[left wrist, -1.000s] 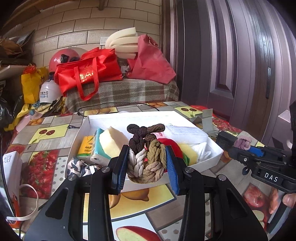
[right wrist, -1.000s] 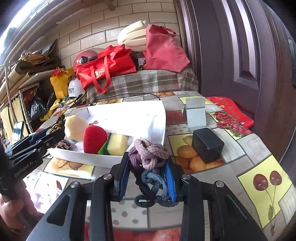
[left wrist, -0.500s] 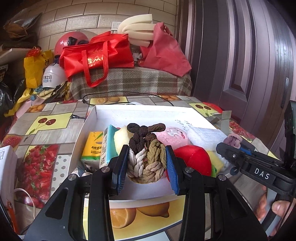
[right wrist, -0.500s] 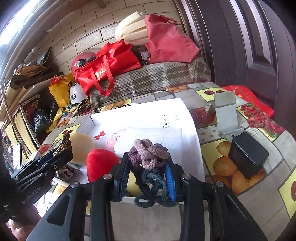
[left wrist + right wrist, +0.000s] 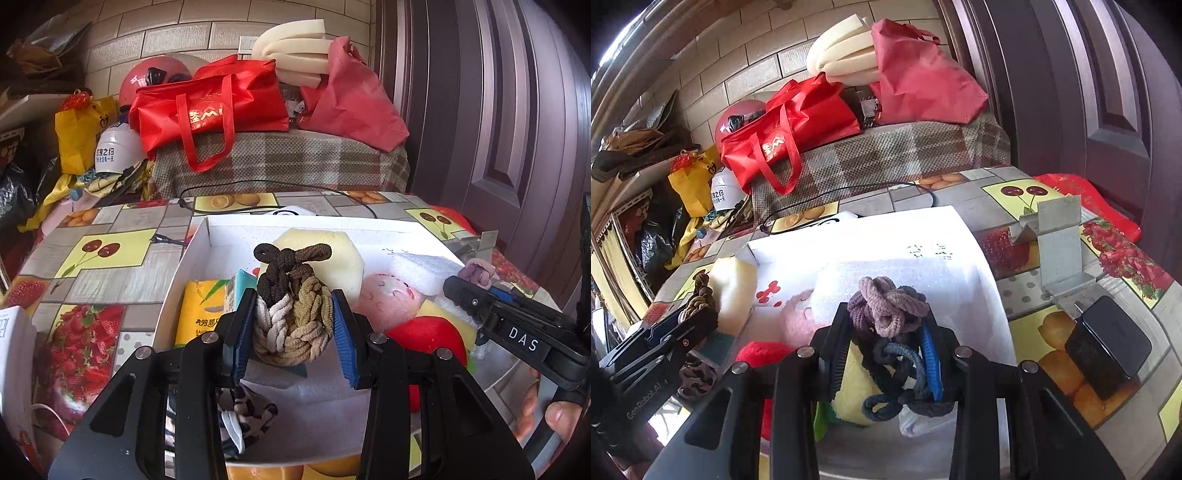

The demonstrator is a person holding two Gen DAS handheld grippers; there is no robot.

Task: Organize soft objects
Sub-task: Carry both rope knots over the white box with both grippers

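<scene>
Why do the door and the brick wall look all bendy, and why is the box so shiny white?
Right wrist view: the fisheye lens curves the dark wooden door and brick wall, and daylight glare washes out the white cardboard box. Left wrist view: the same bending, but the box is evenly lit, with black corners.

Left gripper [image 5: 293, 325] jaws clamp a brown rope knot [image 5: 291, 310] over the white box [image 5: 173, 291].

I see a fruit-patterned tablecloth [image 5: 110, 258], a black cable [image 5: 258, 184] across it, a red tote bag [image 5: 210, 107], a black box [image 5: 1108, 347] and a dark door [image 5: 498, 110].
</scene>
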